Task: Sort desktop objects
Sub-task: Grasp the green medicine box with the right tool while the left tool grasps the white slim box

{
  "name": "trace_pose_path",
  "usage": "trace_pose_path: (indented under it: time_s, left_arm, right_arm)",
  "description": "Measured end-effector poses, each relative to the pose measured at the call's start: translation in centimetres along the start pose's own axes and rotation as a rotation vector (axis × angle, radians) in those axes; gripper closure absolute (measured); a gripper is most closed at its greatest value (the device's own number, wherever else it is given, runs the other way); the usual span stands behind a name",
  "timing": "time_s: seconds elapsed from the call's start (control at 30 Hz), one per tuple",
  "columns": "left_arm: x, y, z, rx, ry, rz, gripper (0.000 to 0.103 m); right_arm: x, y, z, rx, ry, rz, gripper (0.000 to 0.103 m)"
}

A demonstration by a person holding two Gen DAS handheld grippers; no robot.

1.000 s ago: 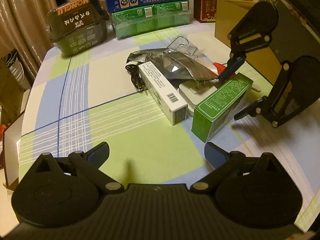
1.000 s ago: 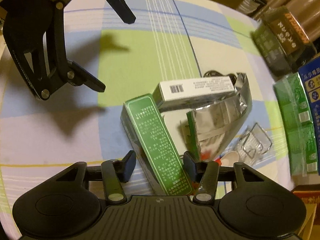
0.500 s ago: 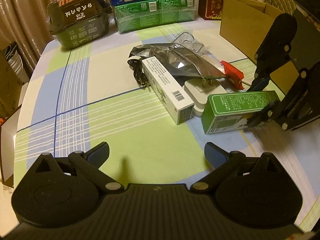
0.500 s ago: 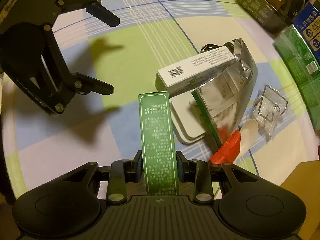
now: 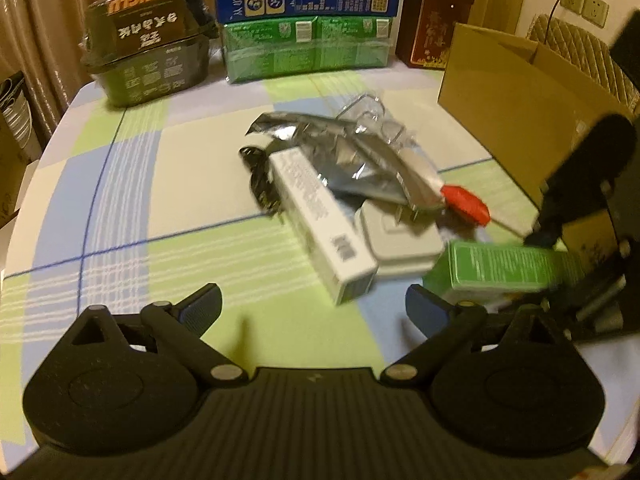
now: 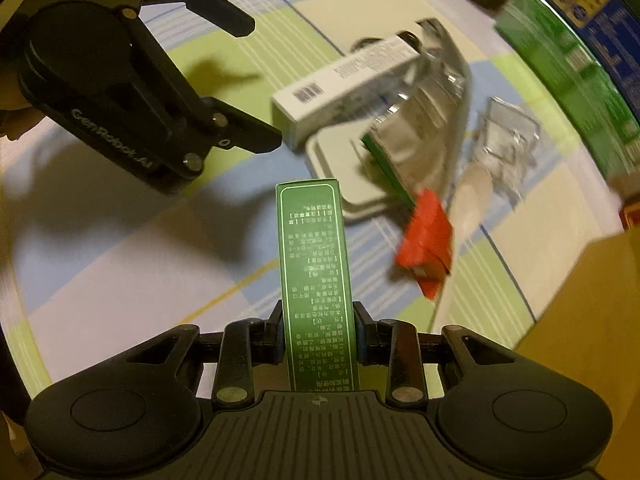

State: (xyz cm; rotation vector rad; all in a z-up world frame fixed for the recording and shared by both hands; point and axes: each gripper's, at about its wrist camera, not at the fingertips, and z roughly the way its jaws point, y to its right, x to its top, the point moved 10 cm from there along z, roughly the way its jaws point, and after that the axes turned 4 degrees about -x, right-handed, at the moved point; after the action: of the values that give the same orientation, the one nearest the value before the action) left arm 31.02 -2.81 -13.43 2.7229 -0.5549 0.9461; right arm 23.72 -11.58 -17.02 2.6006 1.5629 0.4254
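Right gripper [image 6: 317, 334] clamped on green box [image 6: 316, 276], lower centre. Left gripper [image 5: 313, 307] jaws apart, nothing between, over bench [image 5: 160, 184]. White box [image 5: 320, 224] mid-frame.

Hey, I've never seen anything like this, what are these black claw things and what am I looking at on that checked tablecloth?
They are two hand-held grippers, one in each of a person's hands, each with a camera looking along its jaws. In the left camera's view, the left gripper is open and holds nothing. In the right camera's view, the right gripper is shut on a slim green box. On the checked tablecloth lie a long white box, a silver foil pouch, a white adapter, something red and a clear plastic piece. A cardboard box stands beside them.
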Motion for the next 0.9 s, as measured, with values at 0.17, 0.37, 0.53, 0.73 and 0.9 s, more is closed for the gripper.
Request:
trace_pose_path:
  time_s: [0.17, 0.37, 0.53, 0.73, 0.9]
  left_arm:
    - [0.9, 0.7, 1.3, -0.005, 0.001, 0.018, 0.014]
    - [1.7, 0.7, 2.7, 0.004, -0.008, -0.007, 0.03]
    - [2.2, 0.8, 3.5, 0.007, -0.014, -0.019, 0.042]
    - [2.5, 0.7, 3.6, -0.017, -0.01, -0.029, 0.068]
    - [1.7, 0.9, 3.0, -0.029, -0.031, -0.019, 0.078]
  right_arm:
    - [-0.2, 2.2, -1.0, -0.032, 0.016, 0.14, 0.075]
    - [0.0, 3.7, -1.1, -0.056, 0.037, 0.237, 0.076]
    - [0.2, 4.8, -0.7, -0.05, 0.056, 0.319, 0.076]
    - [0.7, 5.1, -0.5, -0.041, 0.068, 0.348, 0.076]
    - [0.4, 4.5, -1.1, -0.033, 0.074, 0.365, 0.076]
